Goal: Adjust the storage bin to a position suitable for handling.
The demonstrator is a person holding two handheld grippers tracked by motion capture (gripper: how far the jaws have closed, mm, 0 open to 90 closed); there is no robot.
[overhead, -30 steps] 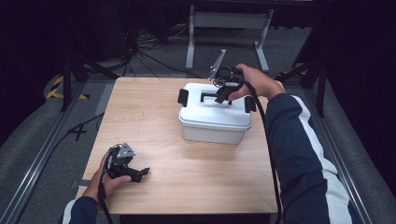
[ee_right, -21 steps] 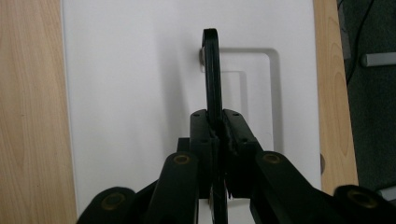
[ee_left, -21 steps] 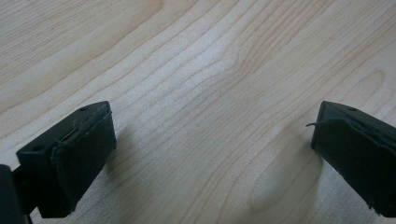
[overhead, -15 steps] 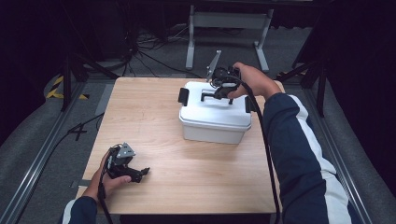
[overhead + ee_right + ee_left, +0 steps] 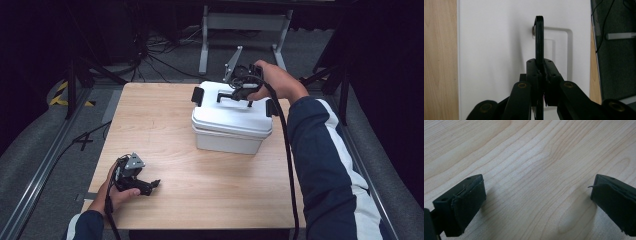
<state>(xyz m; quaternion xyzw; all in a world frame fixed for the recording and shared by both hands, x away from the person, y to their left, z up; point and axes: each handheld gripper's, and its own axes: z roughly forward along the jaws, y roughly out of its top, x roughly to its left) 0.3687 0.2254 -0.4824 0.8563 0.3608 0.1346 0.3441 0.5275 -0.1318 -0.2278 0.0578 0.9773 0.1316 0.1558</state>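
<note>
A white box [image 5: 232, 127] with a lid sits on the far right part of the wooden desk [image 5: 165, 125], near the back edge. Black latches [image 5: 197, 96] stick out at its left and right ends. A black handle [image 5: 231, 93] stands up from the middle of the lid.

The right gripper [image 5: 241, 86] is over the top of the box, held by the person's right hand [image 5: 277, 82], which reaches in from the right with a dark blue sleeve [image 5: 325, 165] with a white stripe. In the right gripper view its fingers [image 5: 534, 72] are closed together on the thin black handle [image 5: 539, 40], which rises edge-on between them above the white lid [image 5: 496, 50]. A shallow rectangular recess in the lid lies just behind the handle. The gripper's black cable [image 5: 287, 160] trails down along the arm toward the near edge of the desk.

The left gripper [image 5: 134, 176] rests low on the near left corner of the desk, well apart from the box, held in the person's left hand [image 5: 115, 192]. A grey three-cornered plate sits on top of it. In the left gripper view its two black fingers [image 5: 466, 202] stand wide apart with nothing between them, just above the bare wood grain of the desk [image 5: 536, 170].

Beyond the desk are a dark floor with cables [image 5: 160, 55] and a grey metal stand [image 5: 245, 22].
</note>
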